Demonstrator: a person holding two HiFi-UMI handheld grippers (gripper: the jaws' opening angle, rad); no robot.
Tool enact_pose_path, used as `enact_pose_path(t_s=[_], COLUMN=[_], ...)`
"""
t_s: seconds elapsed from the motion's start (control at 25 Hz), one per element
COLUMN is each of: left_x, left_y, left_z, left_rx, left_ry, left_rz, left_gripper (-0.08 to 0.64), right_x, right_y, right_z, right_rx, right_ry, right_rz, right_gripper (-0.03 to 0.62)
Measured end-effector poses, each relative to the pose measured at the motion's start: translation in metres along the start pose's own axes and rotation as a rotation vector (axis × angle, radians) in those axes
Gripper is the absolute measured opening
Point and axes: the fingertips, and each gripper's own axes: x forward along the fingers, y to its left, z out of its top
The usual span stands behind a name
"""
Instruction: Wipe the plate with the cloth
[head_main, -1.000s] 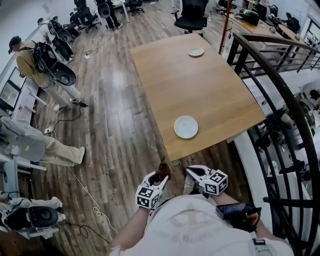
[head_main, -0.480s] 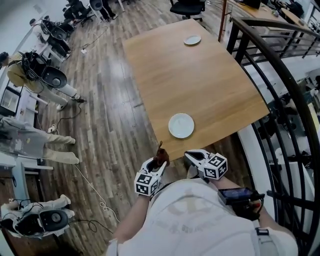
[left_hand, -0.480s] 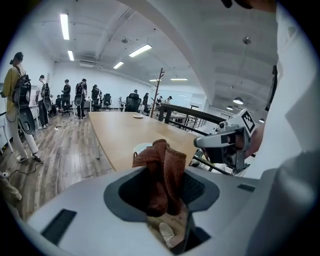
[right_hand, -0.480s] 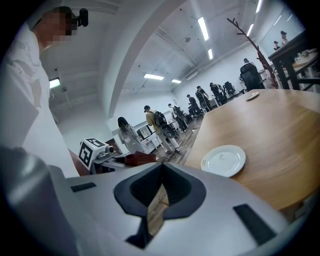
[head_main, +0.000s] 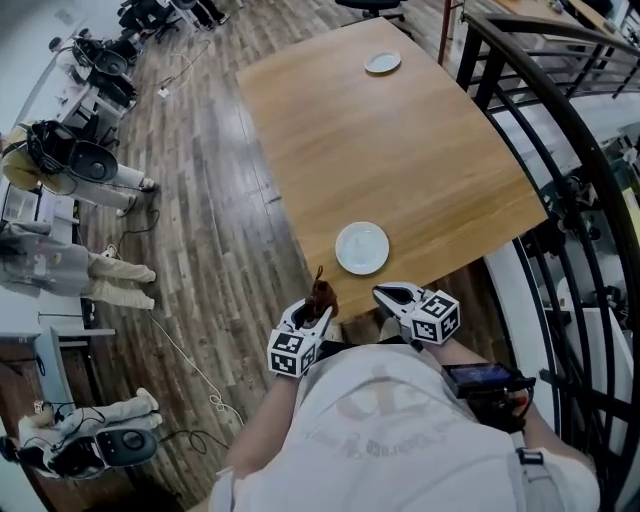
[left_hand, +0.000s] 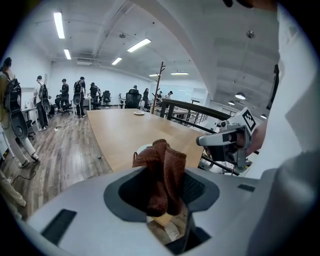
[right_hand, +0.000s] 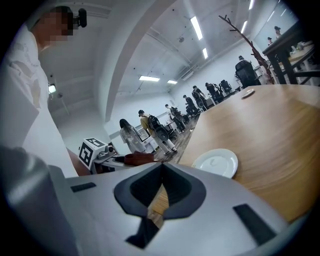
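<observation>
A white plate (head_main: 362, 247) lies near the front edge of the long wooden table (head_main: 400, 140); it also shows in the right gripper view as the plate (right_hand: 216, 162). My left gripper (head_main: 318, 305) is shut on a brown cloth (head_main: 322, 293), held just off the table's near edge, left of the plate. In the left gripper view the cloth (left_hand: 162, 172) sticks up between the jaws and hides most of the plate. My right gripper (head_main: 392, 295) hovers below the plate, jaws shut with nothing between them; the same right gripper (right_hand: 161, 186) is seen from its own camera.
A second white plate (head_main: 382, 62) sits at the table's far end. A black metal railing (head_main: 560, 170) curves along the right. Several people and chairs stand on the wooden floor (head_main: 190, 200) at left, with cables on it.
The view has drawn closer to the table; the plate now lies nearer both grippers. The left gripper keeps hold of the cloth throughout.
</observation>
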Motion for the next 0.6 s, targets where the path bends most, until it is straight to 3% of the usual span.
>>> enact_pose_path(t_s=[0.6], left_x=[0.066], left_y=[0.065], left_z=[0.010], left_rx=[0.191], left_ry=[0.129], left_rz=[-0.200], left_gripper=[0.170], right_x=[0.029], right_y=[-0.037], right_z=[0.005], right_rx=[0.113], right_ry=[-0.102], right_rz=[-0.236], right_gripper=[0.014])
